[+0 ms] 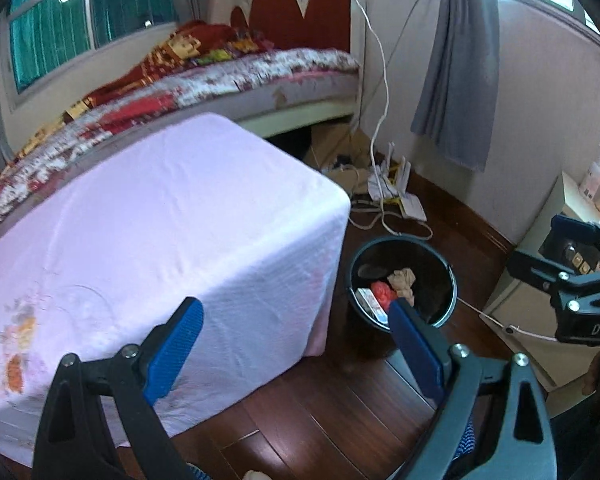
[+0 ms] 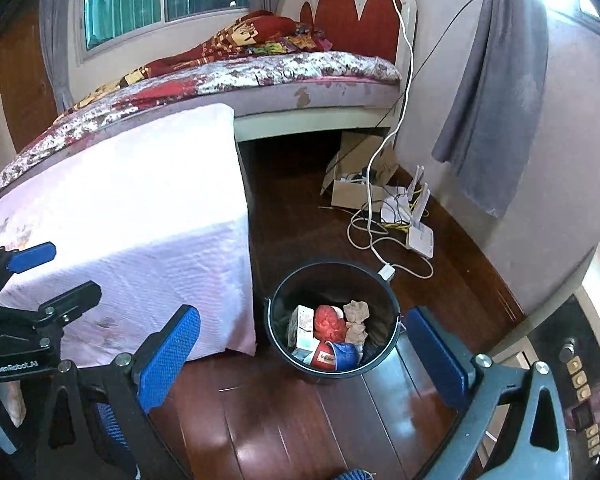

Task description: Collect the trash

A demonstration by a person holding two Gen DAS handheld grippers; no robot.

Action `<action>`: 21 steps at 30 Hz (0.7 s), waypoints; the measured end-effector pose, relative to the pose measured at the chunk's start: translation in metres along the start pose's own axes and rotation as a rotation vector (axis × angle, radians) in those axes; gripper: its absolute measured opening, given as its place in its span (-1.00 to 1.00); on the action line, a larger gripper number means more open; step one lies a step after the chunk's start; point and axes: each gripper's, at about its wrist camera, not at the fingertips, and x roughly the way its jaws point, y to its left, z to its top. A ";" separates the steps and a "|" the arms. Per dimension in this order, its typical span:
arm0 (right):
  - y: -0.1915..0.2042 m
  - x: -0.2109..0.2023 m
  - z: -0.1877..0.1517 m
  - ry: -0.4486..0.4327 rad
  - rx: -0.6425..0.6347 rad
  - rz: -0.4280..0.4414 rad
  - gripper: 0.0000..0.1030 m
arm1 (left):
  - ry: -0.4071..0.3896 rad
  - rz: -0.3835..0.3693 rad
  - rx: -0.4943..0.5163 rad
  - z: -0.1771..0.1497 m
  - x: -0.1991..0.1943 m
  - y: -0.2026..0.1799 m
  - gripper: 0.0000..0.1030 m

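Note:
A black bin (image 2: 278, 340) stands on the wood floor beside the table; it also shows in the left wrist view (image 1: 450, 276). Inside lie a red crumpled piece (image 2: 330, 322), a tan crumpled paper (image 2: 356, 316), a small carton (image 2: 302, 326) and a red-and-blue cup (image 2: 336, 356). My right gripper (image 2: 300, 344) is open and empty, above and in front of the bin. My left gripper (image 1: 296, 340) is open and empty, over the table's near corner, left of the bin. Each gripper shows at the edge of the other's view.
A table under a pink cloth (image 1: 160, 220) stands left of the bin. A bed (image 1: 220, 76) lies behind it. A cardboard box (image 2: 356, 188), a white router (image 2: 420, 236) and loose cables (image 2: 372, 236) lie by the wall. A cabinet (image 1: 540, 240) stands at the right.

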 end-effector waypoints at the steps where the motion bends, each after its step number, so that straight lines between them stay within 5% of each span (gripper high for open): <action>1: 0.003 -0.007 0.002 -0.004 -0.004 -0.001 1.00 | -0.014 0.005 0.001 0.001 -0.006 0.001 0.83; 21: 0.043 -0.155 -0.004 -0.208 -0.003 -0.031 1.00 | -0.230 0.046 -0.044 -0.012 -0.129 0.017 0.99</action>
